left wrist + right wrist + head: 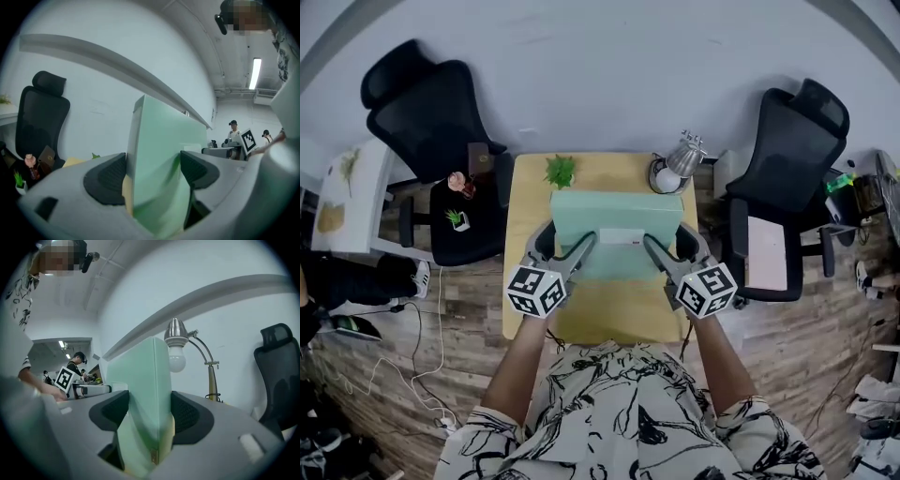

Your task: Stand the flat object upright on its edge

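A flat pale green box (617,225) with a white label is held up over the middle of the yellow table (591,317), its broad face turned toward me and its narrow long edge on top. My left gripper (565,246) is shut on the box's left end, and my right gripper (675,246) is shut on its right end. In the left gripper view the box (164,140) fills the gap of that gripper (152,171), with both pads against it. The right gripper view shows the same: box (145,376) pressed inside the gripper (150,413). Whether its lower edge touches the table is hidden.
A small green plant (561,171) and a metal desk lamp (675,167) stand at the table's far edge, close behind the box. Black office chairs flank the table, left (441,122) and right (787,159). The left chair seat carries a small potted plant (457,218).
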{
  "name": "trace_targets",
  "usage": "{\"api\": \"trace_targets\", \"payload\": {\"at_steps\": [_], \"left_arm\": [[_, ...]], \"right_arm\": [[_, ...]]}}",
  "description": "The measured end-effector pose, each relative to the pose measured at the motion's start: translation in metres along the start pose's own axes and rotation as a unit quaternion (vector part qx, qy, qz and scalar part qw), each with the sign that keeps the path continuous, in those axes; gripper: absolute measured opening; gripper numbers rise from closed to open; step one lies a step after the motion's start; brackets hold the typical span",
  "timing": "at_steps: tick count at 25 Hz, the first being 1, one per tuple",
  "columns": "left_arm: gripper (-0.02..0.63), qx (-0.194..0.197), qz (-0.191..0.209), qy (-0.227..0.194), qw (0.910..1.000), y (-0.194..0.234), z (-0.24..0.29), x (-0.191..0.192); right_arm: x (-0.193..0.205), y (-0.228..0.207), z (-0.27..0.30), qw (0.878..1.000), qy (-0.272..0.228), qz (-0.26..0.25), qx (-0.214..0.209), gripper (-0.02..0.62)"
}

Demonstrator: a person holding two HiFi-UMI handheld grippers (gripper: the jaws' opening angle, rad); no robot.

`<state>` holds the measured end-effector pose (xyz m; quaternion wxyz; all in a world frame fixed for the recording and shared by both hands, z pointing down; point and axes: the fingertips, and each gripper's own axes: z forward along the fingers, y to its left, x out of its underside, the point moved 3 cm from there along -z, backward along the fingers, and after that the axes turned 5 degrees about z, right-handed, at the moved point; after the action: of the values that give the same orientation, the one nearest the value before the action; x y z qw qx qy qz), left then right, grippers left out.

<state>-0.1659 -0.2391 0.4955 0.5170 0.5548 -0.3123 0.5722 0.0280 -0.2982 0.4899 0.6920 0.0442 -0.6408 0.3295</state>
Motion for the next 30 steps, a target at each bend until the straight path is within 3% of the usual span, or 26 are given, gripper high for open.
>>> {"api": "trace_targets", "payload": {"at_steps": [4, 11, 19, 30], "left_arm": [[0.363, 0.008, 0.031, -0.018, 0.9993, -0.003, -0.005, -0.004], [0.364, 0.014, 0.043, -0.028, 0.9985, -0.007, -0.012, 0.008], [0.364, 0.019, 0.073, -0.036, 0.9966, -0.015, -0.021, 0.013], [0.376, 0.020, 0.067, -0.044, 0.9966, -0.019, -0.029, 0.019]], "right_arm": [[-0.002, 0.007, -0.004, 0.999, -0.018, -0.034, -0.007, 0.290], [0.006, 0.012, -0.010, 0.996, -0.031, -0.085, -0.015, 0.288], [0.020, 0.014, -0.019, 0.995, -0.042, -0.087, -0.027, 0.294], [0.023, 0.018, -0.025, 0.993, -0.038, -0.100, -0.042, 0.299]]}}
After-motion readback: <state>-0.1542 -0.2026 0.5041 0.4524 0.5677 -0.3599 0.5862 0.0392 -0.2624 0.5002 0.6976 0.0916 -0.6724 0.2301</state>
